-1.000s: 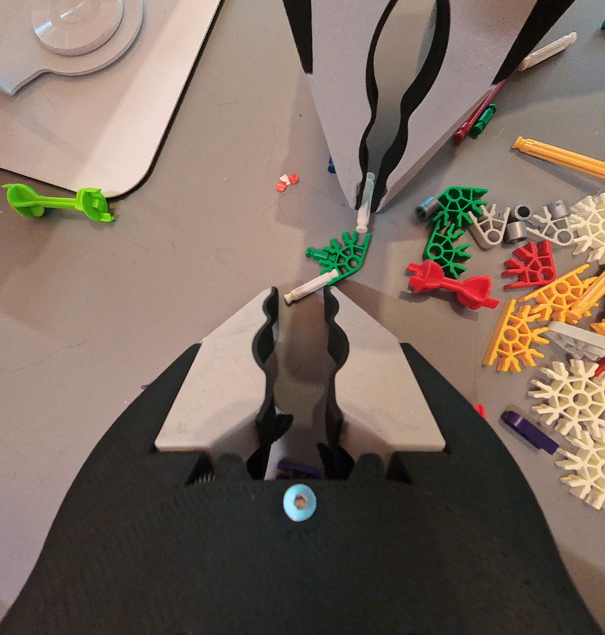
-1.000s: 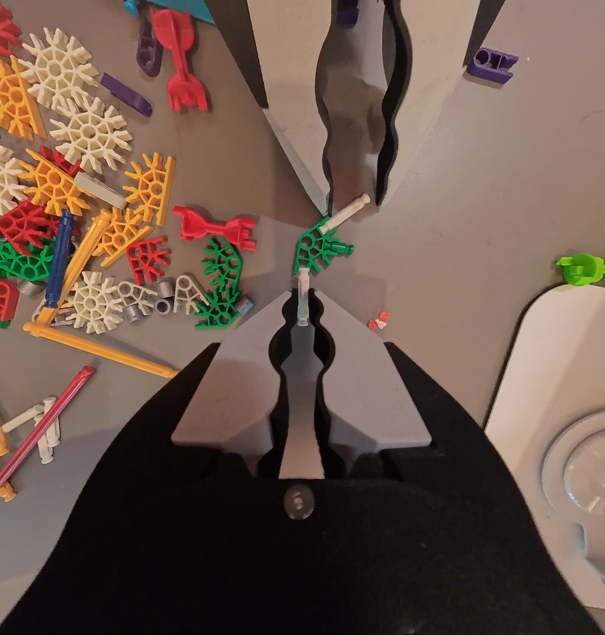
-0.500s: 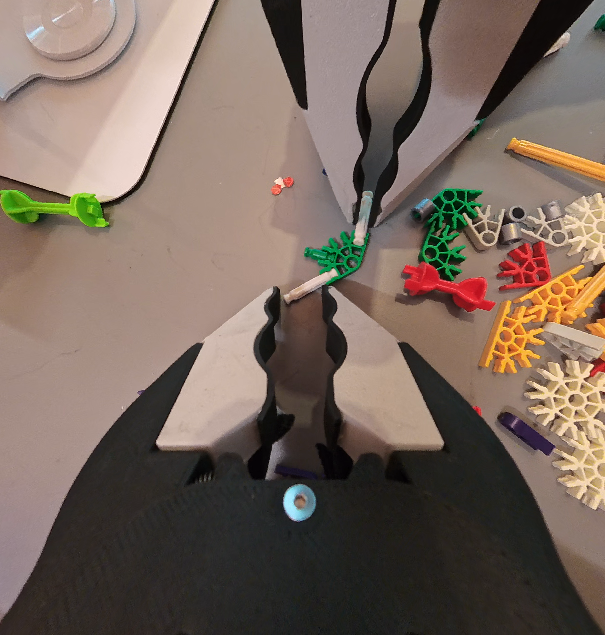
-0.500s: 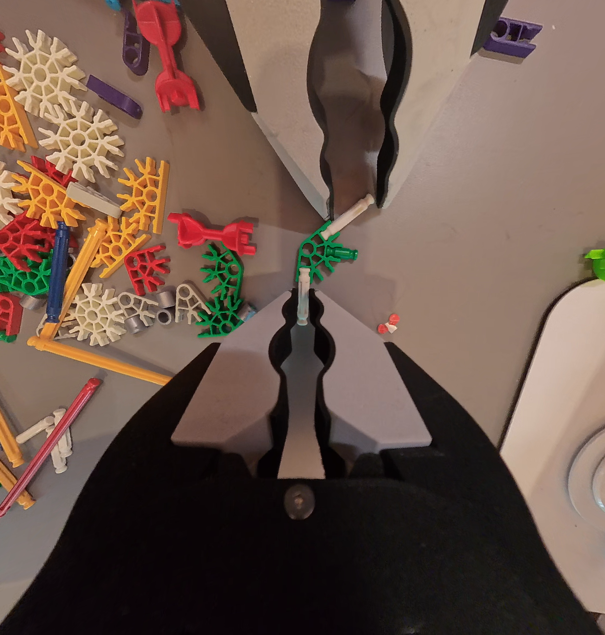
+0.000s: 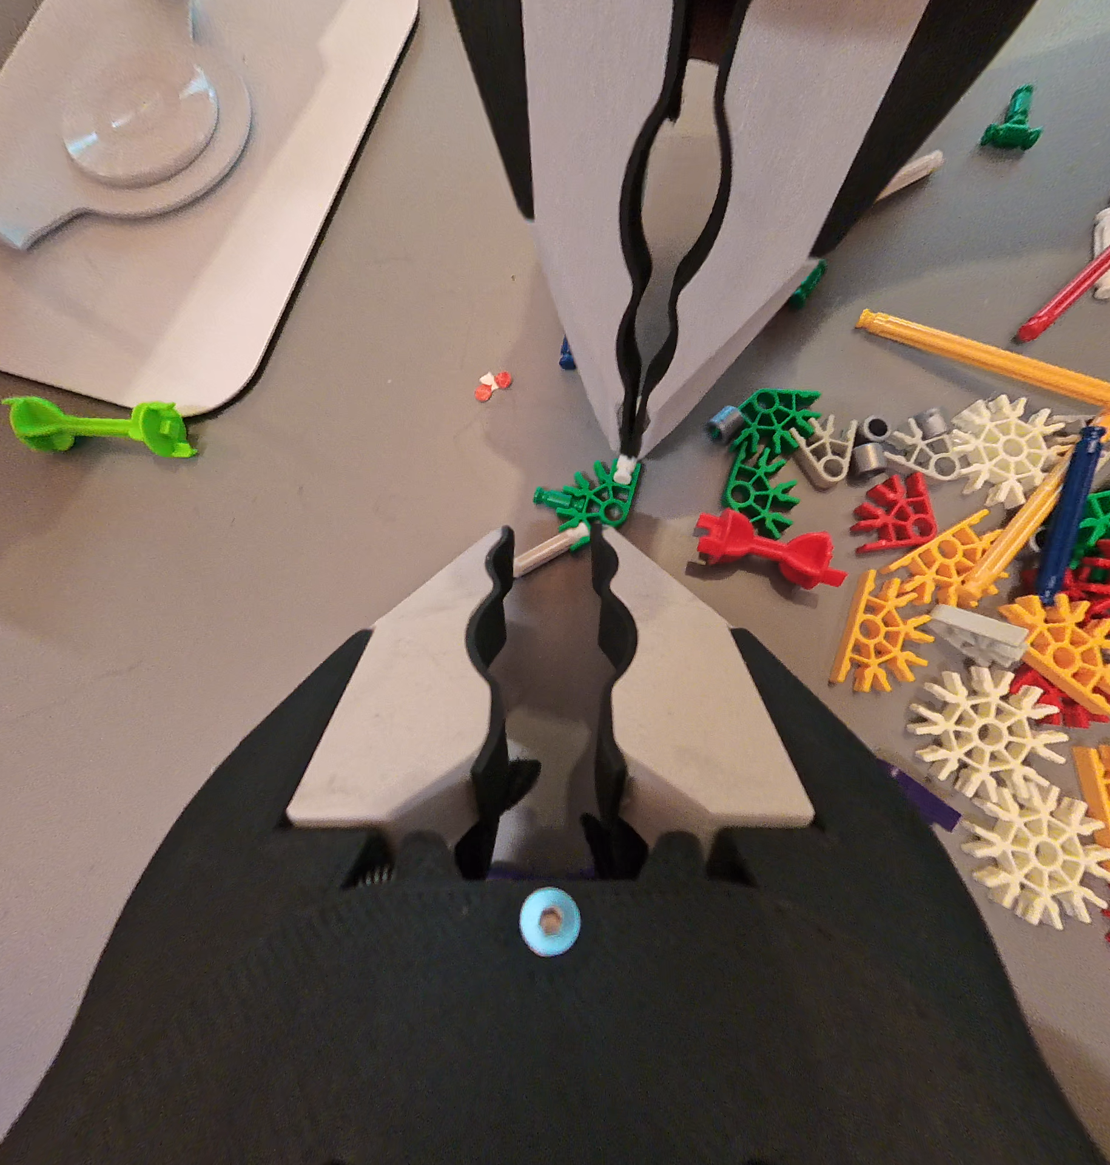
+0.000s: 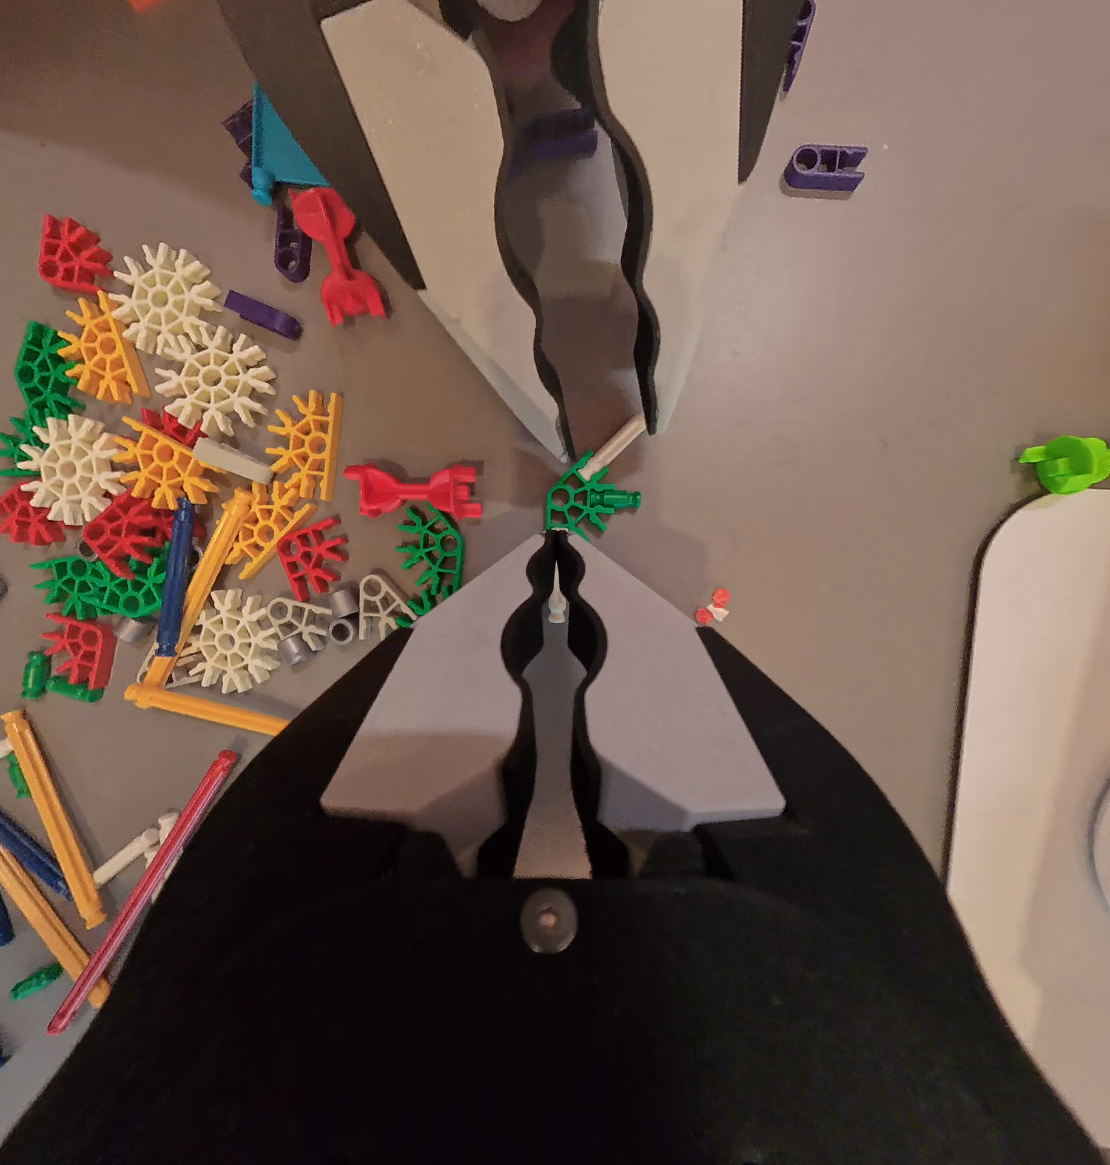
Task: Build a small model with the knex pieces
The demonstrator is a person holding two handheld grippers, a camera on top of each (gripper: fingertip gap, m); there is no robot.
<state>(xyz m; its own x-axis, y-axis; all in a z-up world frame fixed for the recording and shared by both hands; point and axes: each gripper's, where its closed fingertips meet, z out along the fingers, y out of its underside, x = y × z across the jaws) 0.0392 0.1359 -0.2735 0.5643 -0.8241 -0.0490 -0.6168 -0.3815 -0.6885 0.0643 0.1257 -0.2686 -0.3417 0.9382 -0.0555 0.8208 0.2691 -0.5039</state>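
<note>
Right gripper (image 6: 555, 542) pinches a white rod (image 6: 557, 599) at the green connector (image 6: 578, 501); left gripper (image 5: 552, 539) stands narrowly parted.

Matte grey tabletop (image 5: 237, 567) under soft indoor light, pale rounded board (image 5: 180, 265) alongside.

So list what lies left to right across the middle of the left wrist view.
Lime piece → red scrap → green connector → red piece → yellow connector.

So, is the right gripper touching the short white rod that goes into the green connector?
Touching. In the right wrist view, the right gripper is shut on the short white rod, which enters the green connector.
</note>
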